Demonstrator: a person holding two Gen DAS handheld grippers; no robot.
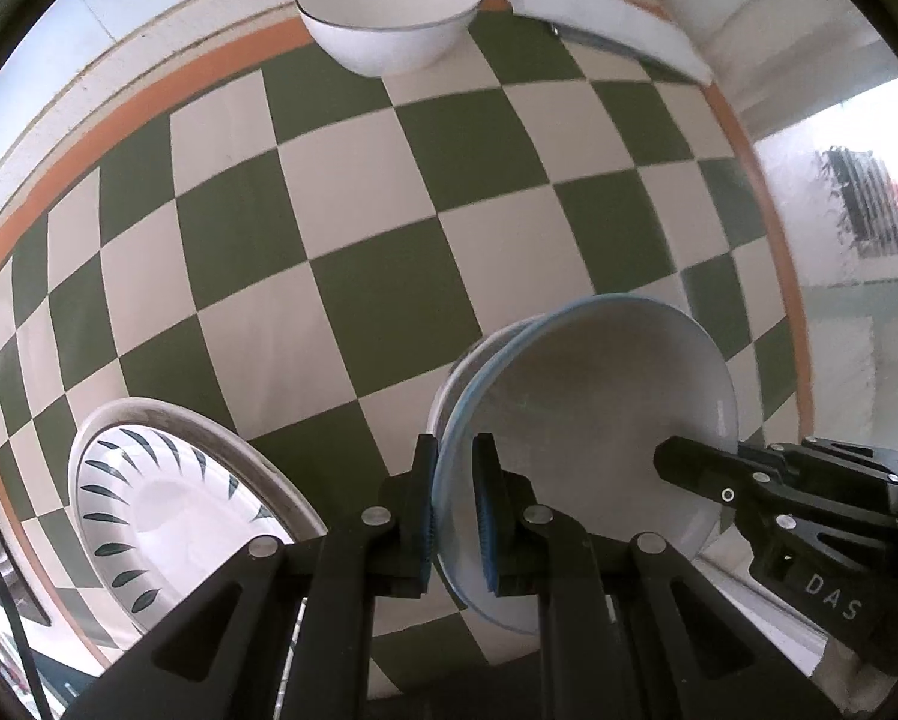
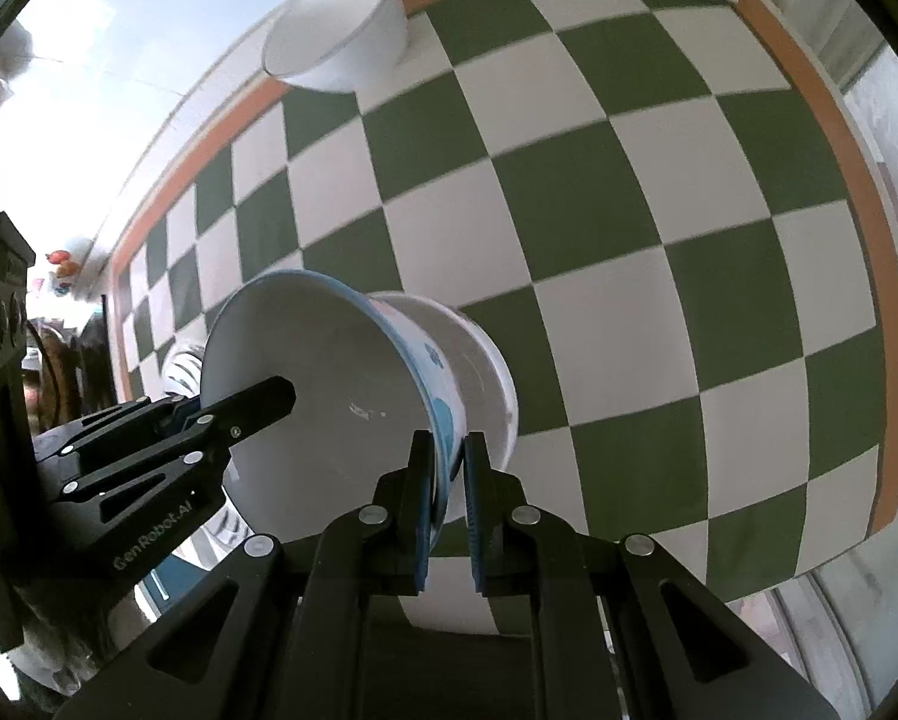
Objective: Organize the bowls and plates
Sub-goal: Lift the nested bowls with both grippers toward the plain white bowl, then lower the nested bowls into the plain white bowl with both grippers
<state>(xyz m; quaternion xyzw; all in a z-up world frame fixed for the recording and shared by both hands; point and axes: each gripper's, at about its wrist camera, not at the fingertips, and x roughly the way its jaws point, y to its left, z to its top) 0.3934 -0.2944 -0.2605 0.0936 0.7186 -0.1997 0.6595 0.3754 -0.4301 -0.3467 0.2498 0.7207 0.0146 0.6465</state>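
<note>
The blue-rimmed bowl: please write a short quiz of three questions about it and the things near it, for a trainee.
1. True or false: both hand-held grippers grip the rim of the blue-rimmed bowl.
2. Which dish lies beside the left hand-held gripper?
A. a plate with dark leaf marks
B. a red mug
C. a glass jug
3. Fill in: the blue-rimmed bowl sits partly inside another white ____.

Key
1. True: the left one pinches the rim on one side and the right hand-held gripper on the opposite side.
2. A: the leaf-patterned plate on the checked cloth.
3. bowl: the outer white bowl. A separate plain white bowl stands at the far edge.
</note>
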